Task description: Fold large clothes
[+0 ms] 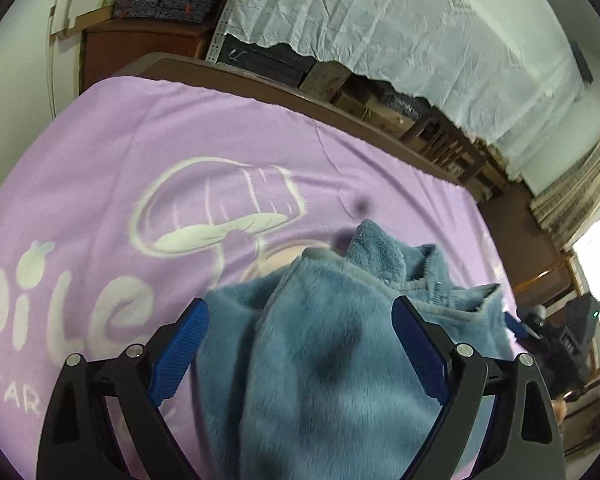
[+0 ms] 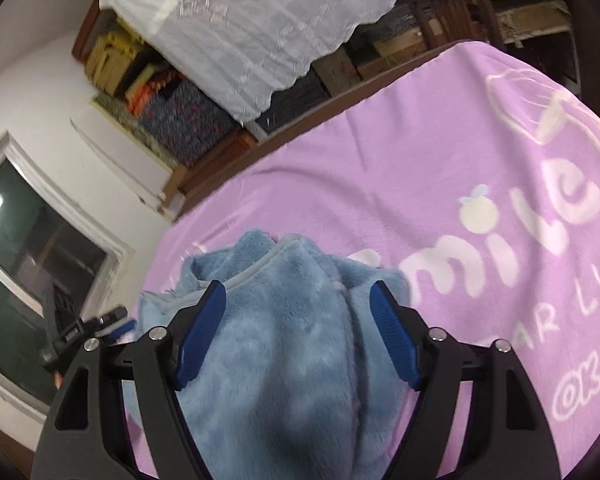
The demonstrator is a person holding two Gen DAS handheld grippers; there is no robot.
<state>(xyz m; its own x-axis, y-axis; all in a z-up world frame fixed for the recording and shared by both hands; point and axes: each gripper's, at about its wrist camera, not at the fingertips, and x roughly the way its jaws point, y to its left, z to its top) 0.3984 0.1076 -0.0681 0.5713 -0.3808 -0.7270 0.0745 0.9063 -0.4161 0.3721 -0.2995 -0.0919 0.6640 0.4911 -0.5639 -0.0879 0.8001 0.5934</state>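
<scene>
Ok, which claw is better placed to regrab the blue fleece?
Probably the left claw: open, with the blue fleece and its hemmed edge just ahead. The right claw, also open, faces mostly bunched fabric.

Dark brown desk (image 1: 340, 110), top largely covered by lilac blanket (image 1: 100, 140) printed with white mushroom and lettering. Blue fleece garment (image 1: 320, 340) lies bunched directly on blanket.

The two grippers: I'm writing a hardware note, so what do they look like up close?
Both match. The left gripper and right gripper each have two black angular arms with cut-out openings and round silver pivot bolts. Their fingers carry ribbed blue pads. No cables, markings or sleeves show.
</scene>
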